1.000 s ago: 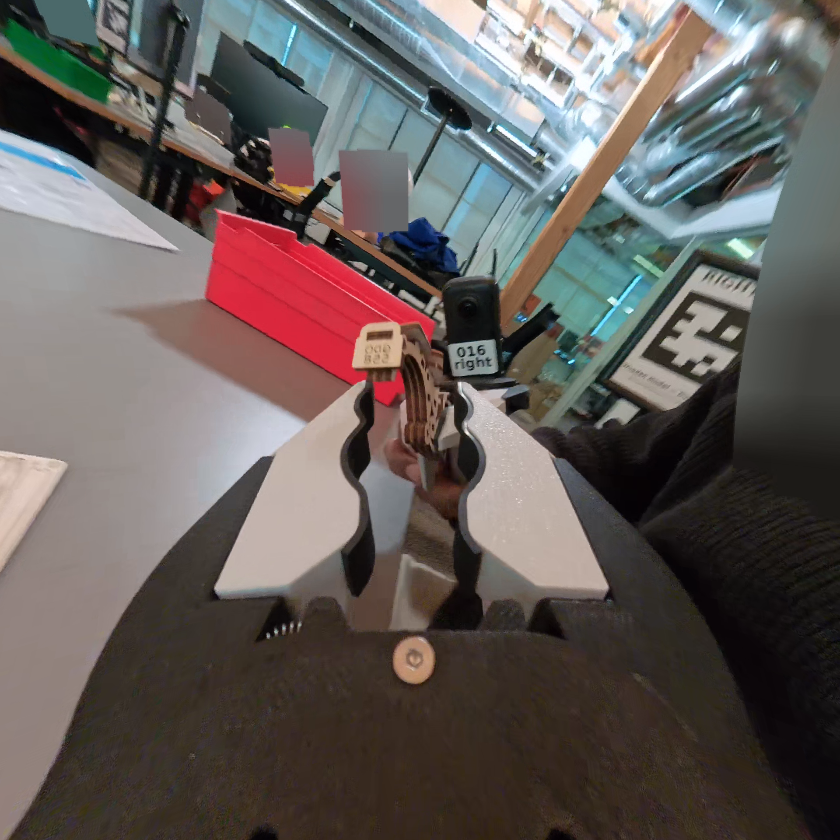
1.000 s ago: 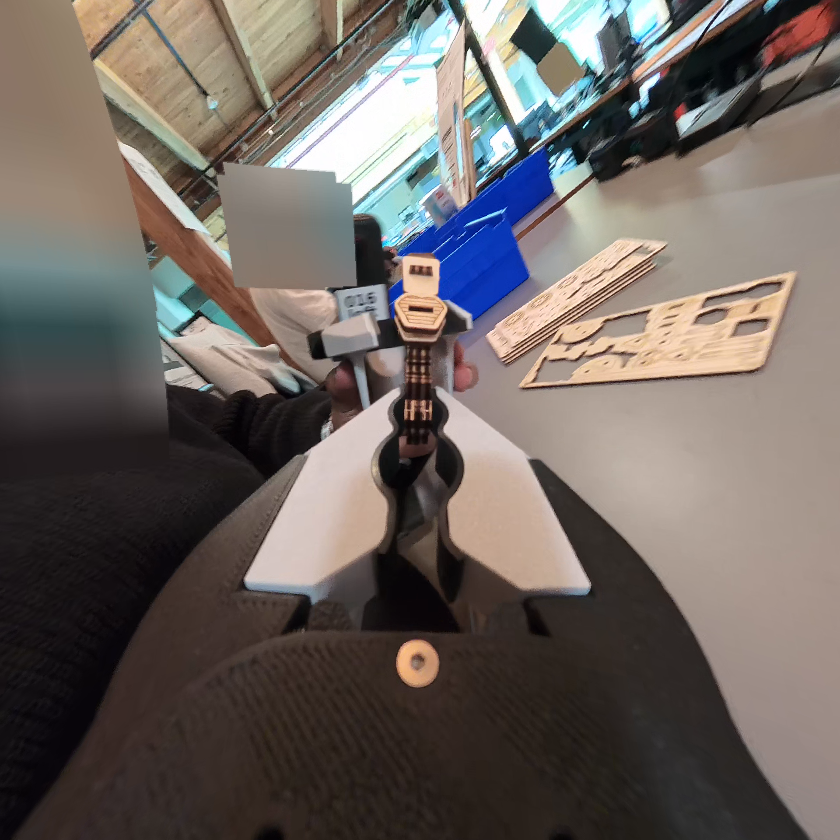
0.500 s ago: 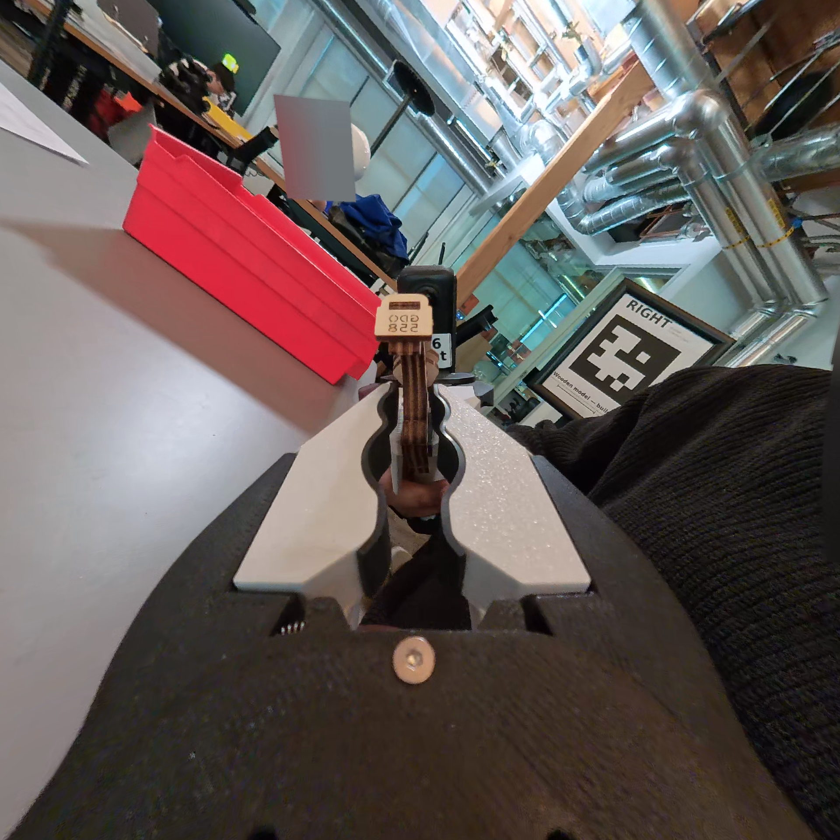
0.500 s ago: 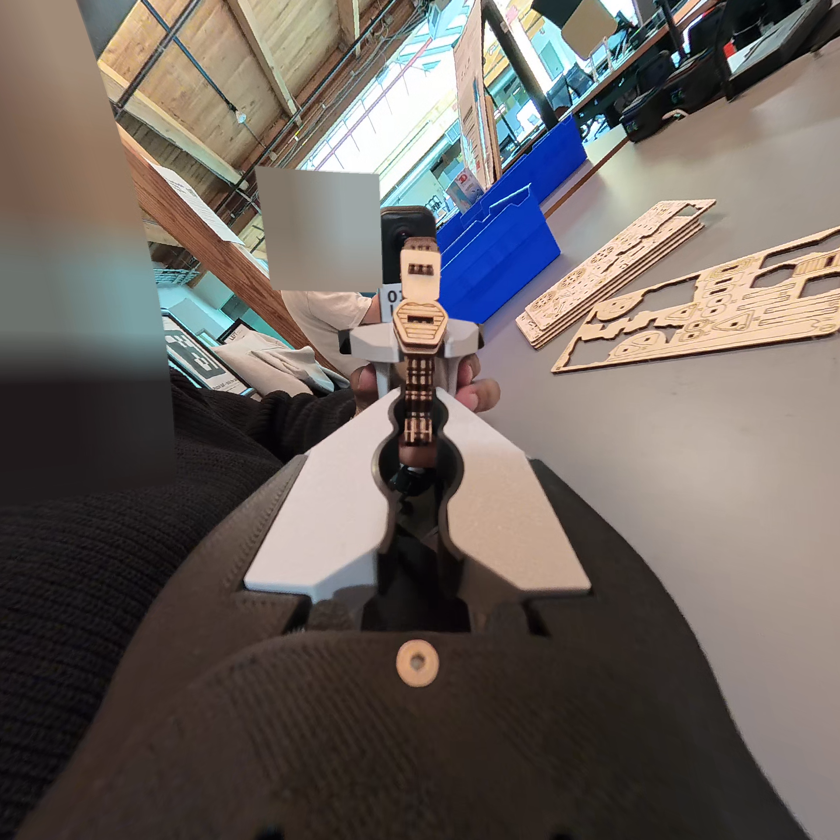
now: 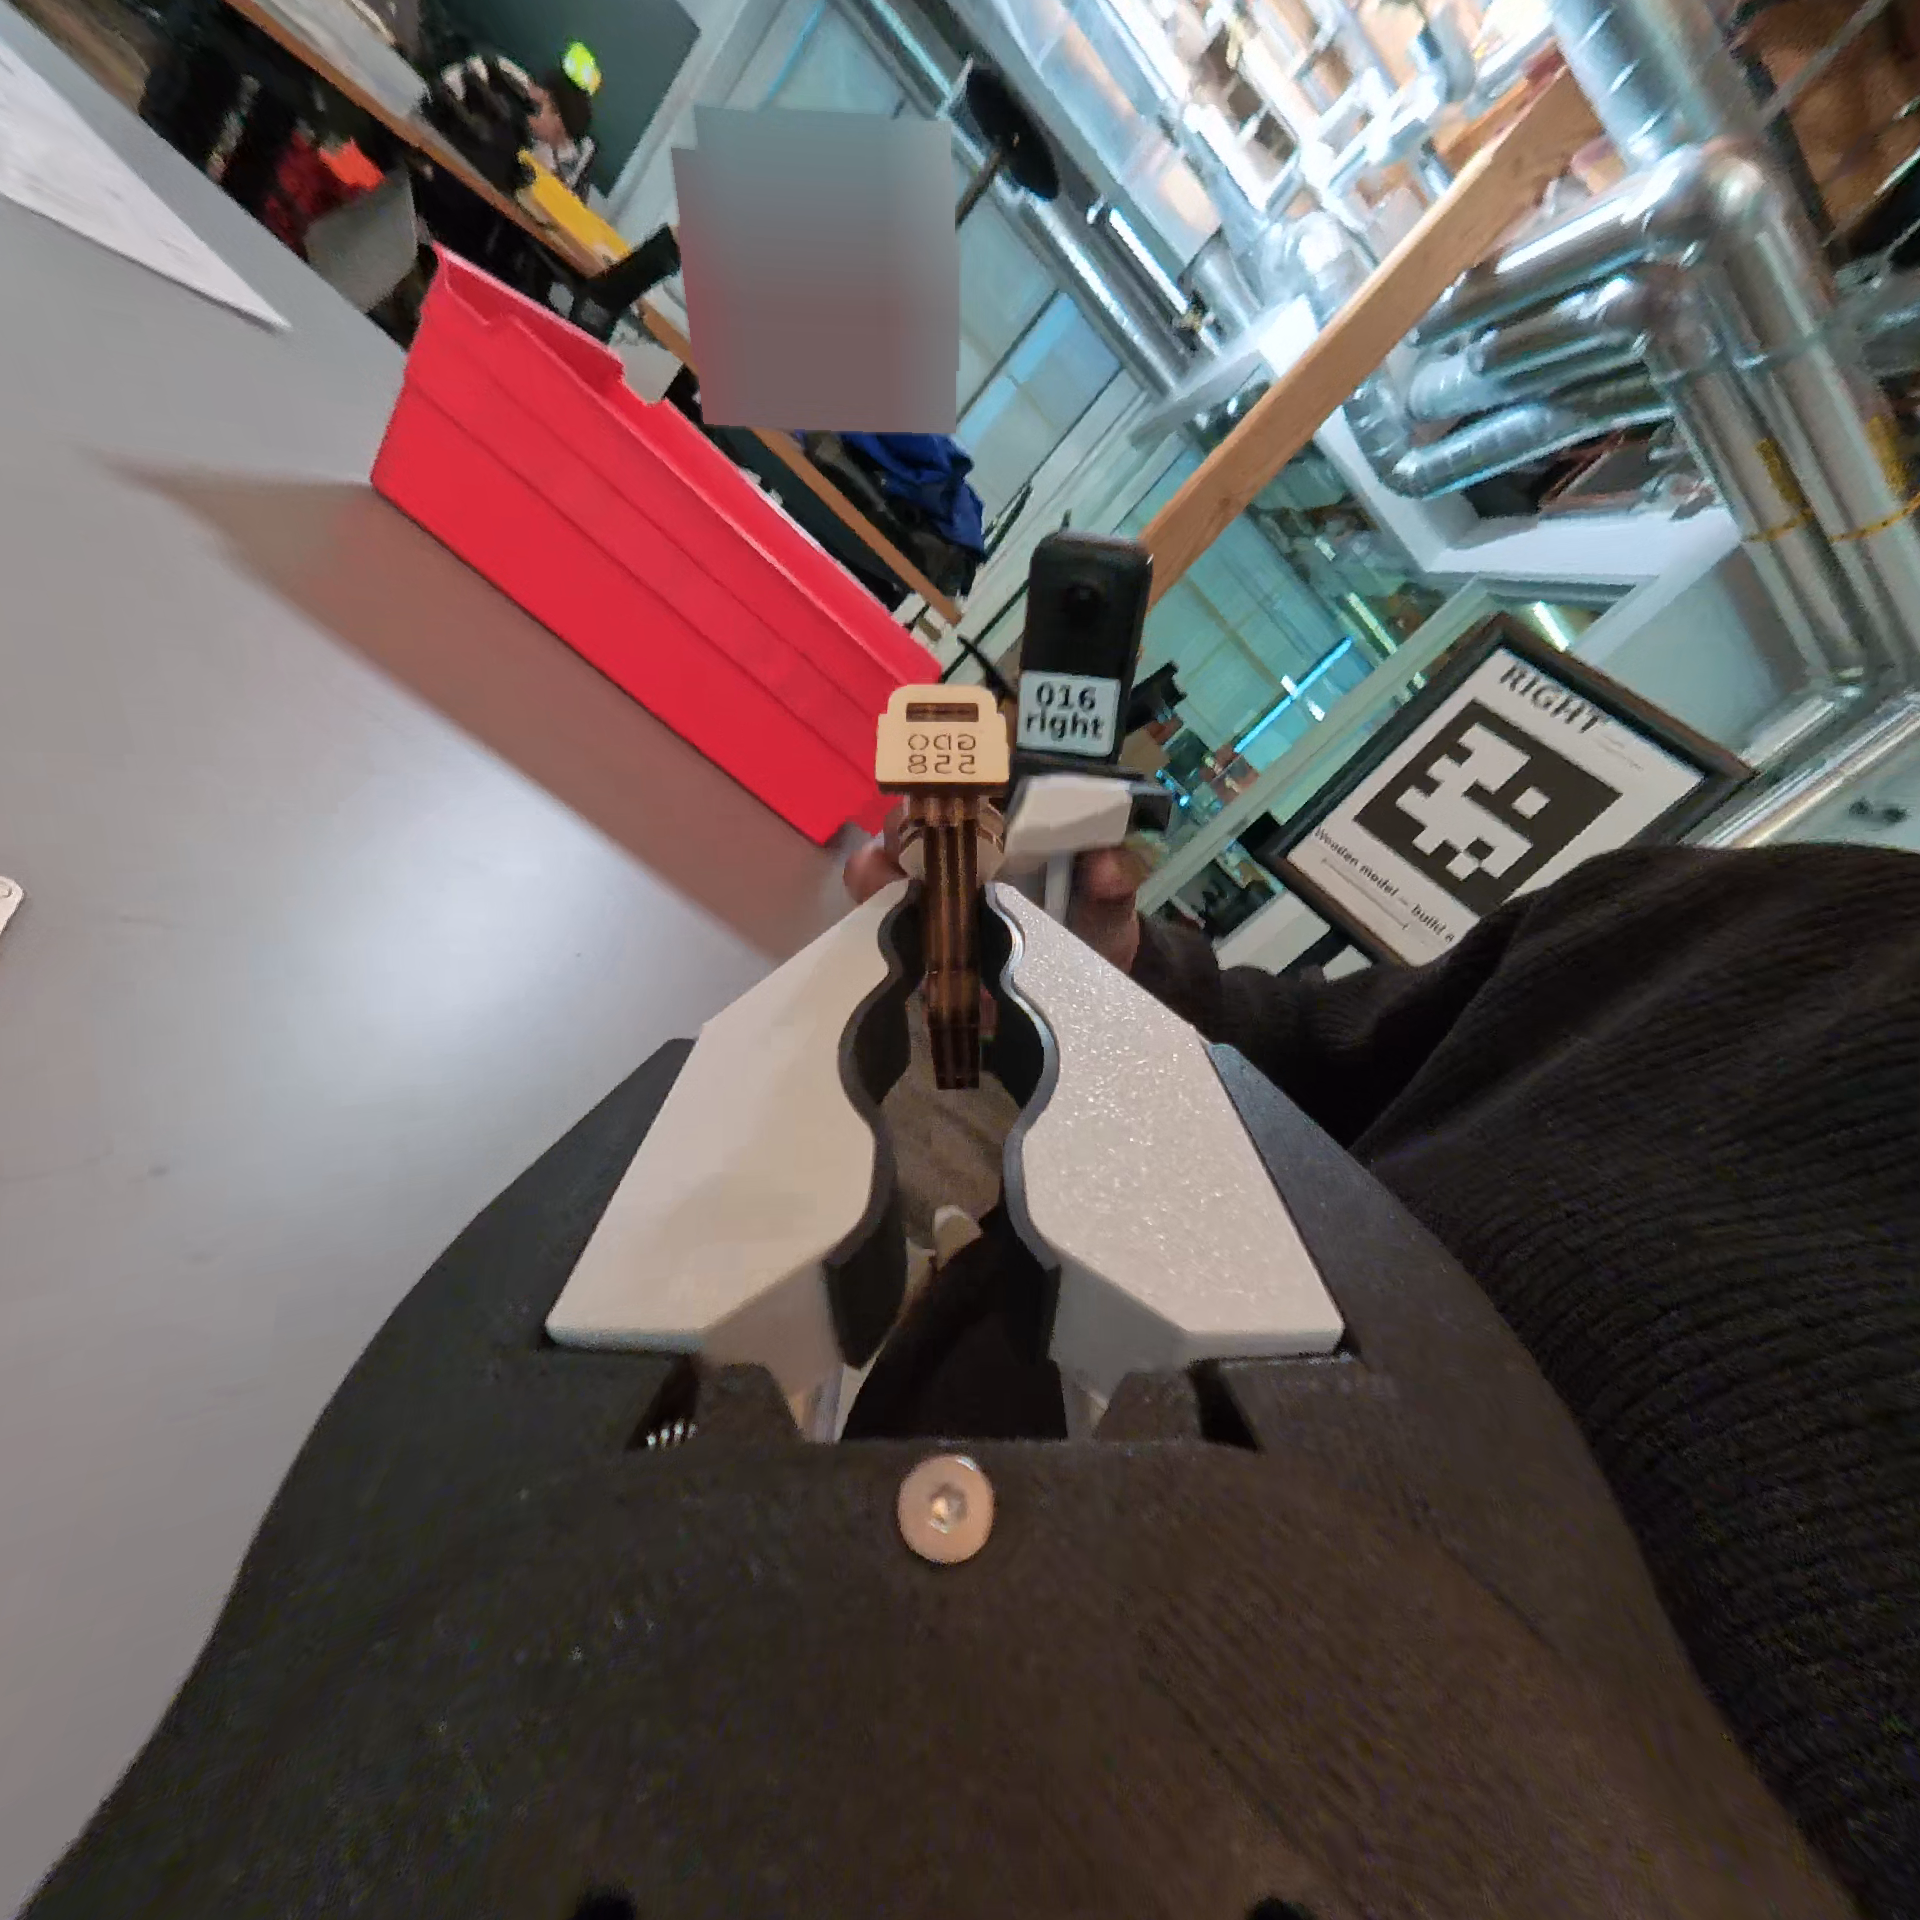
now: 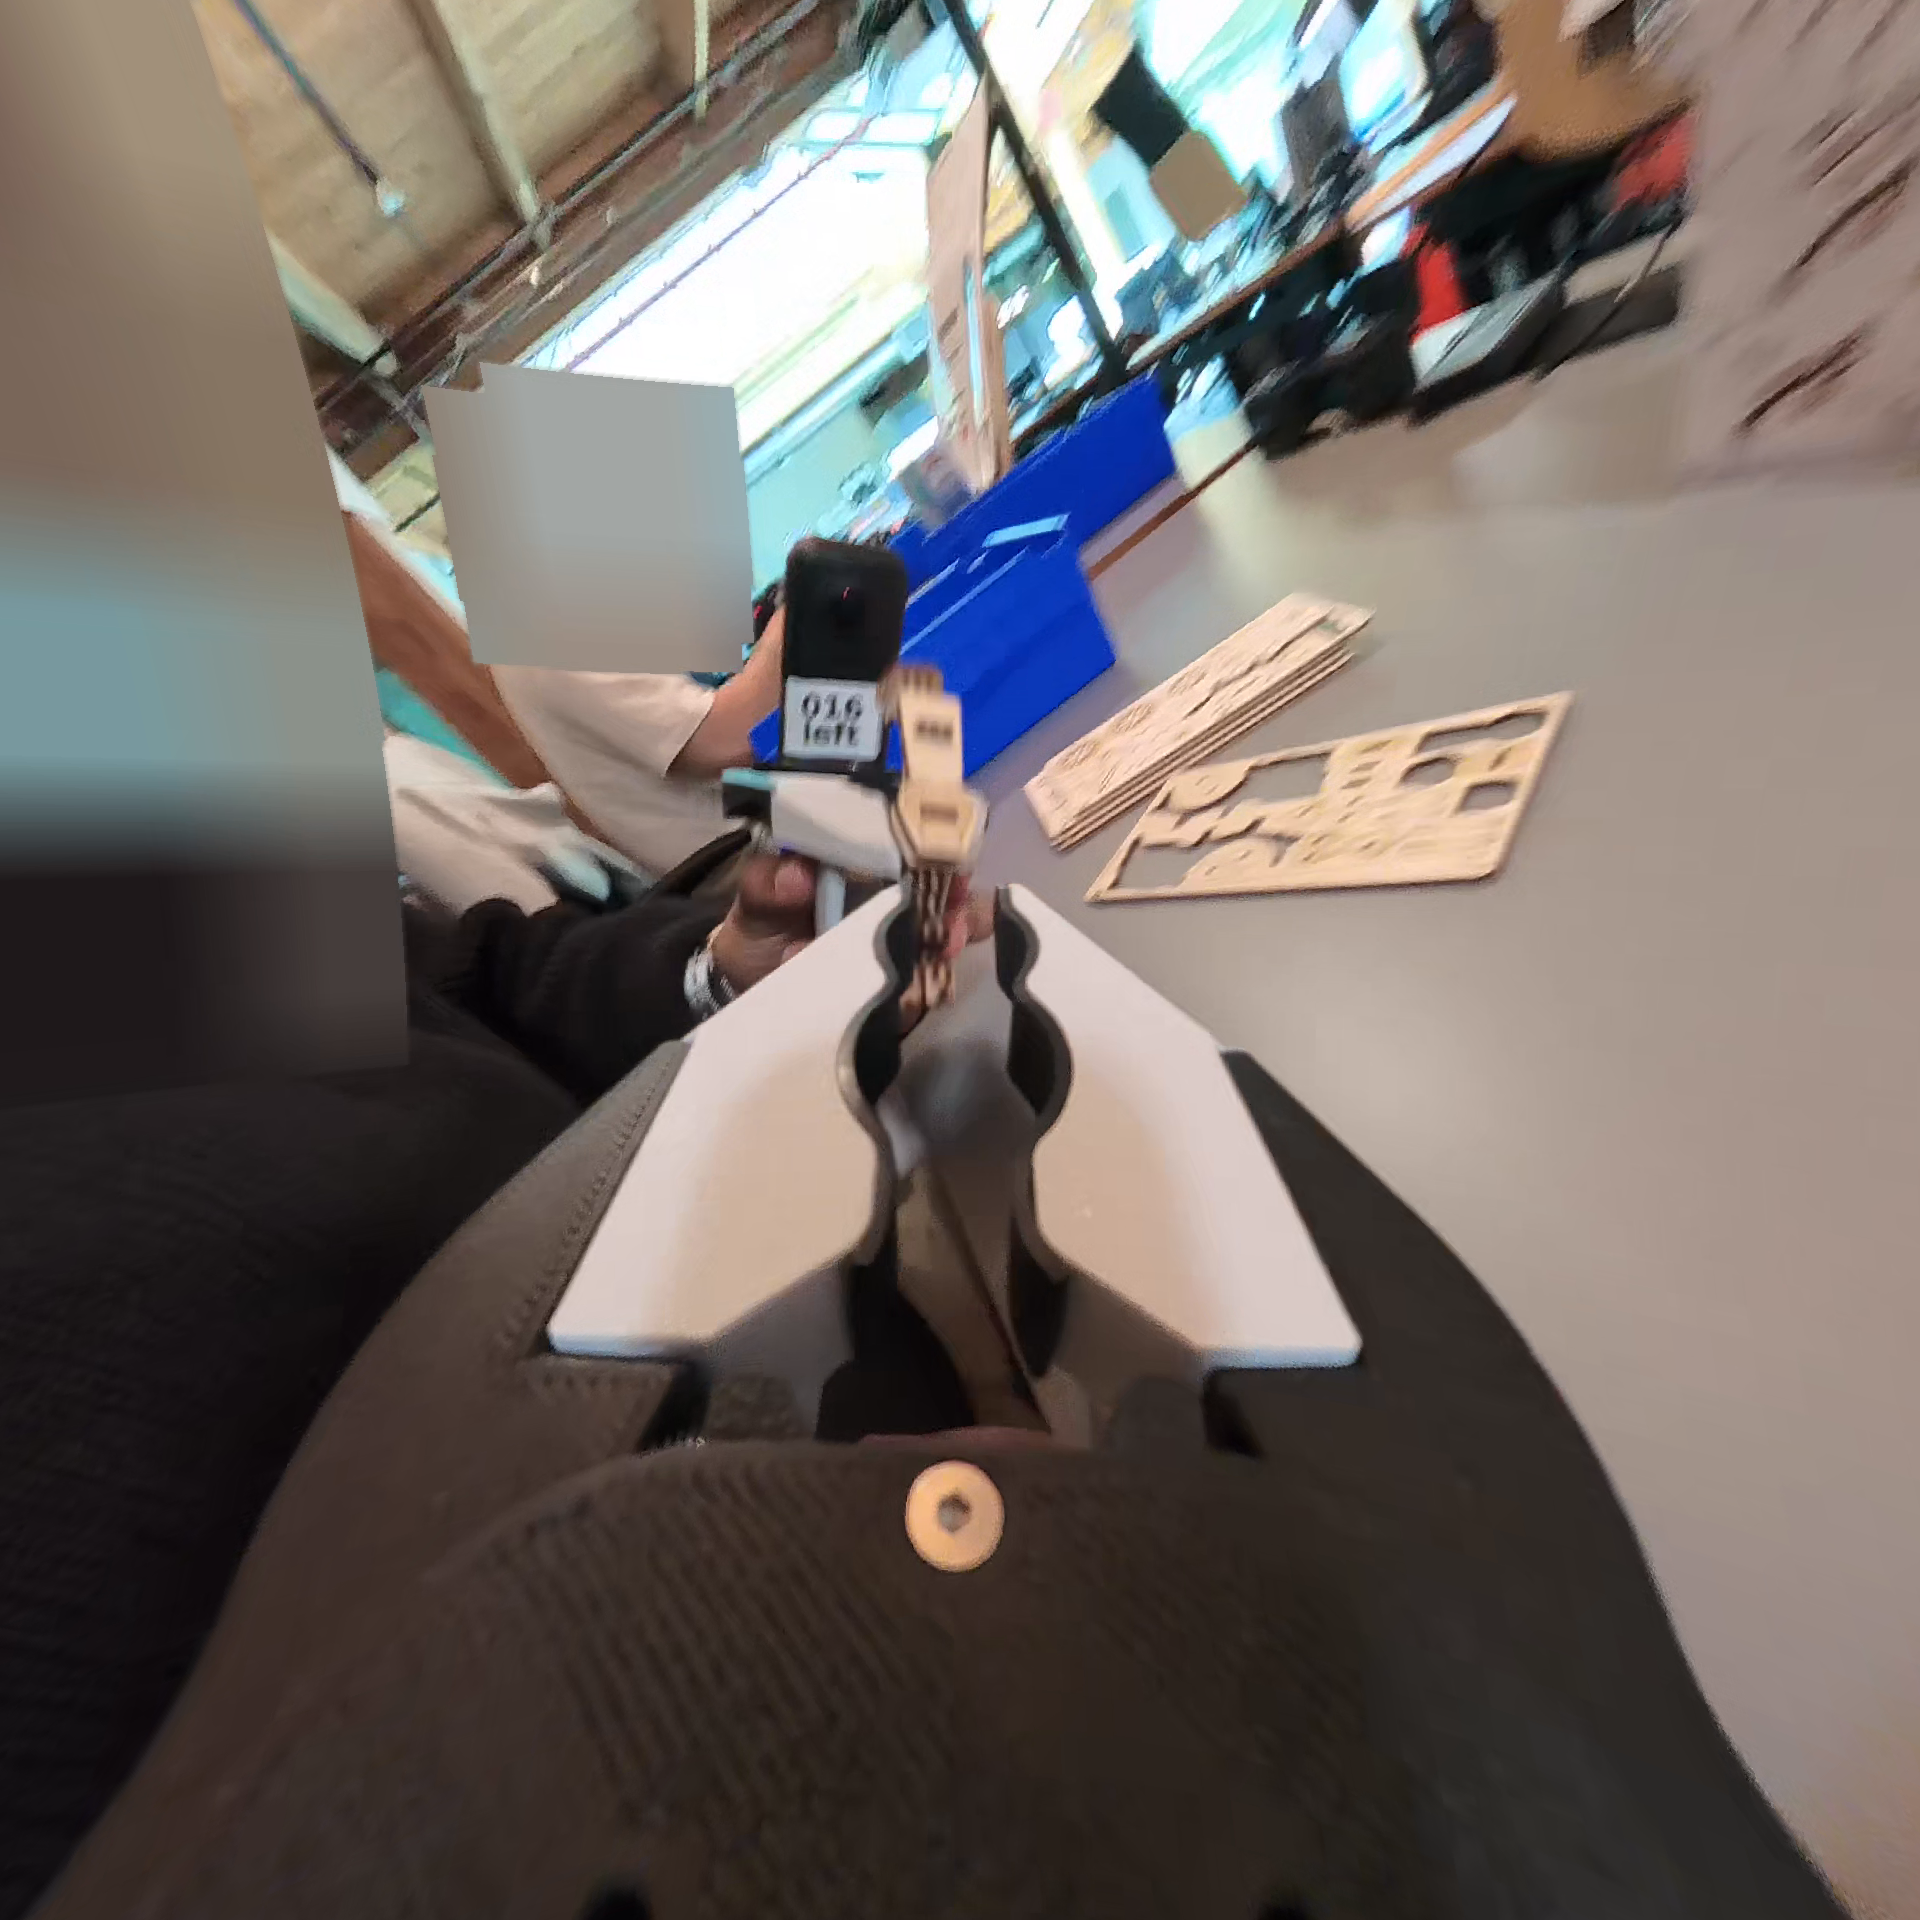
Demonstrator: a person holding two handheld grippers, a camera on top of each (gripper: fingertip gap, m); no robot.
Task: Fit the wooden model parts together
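Wooden model (image 5: 943, 894) sits clamped in left gripper (image 5: 948, 925); right gripper (image 6: 940, 914) seemingly loosened, more parts unfitted.

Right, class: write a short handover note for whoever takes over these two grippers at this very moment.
Left gripper: shut on the wooden assembly, which is held up off the table.
Right gripper: jaws apart around the same assembly, apparently not clamping it; the view is blurred.
Parts: a cut-out sheet and a stack of sheets lie on the grey table.
Done: several layers are joined.
Left: probably more pieces to fetch from the sheets and fit.
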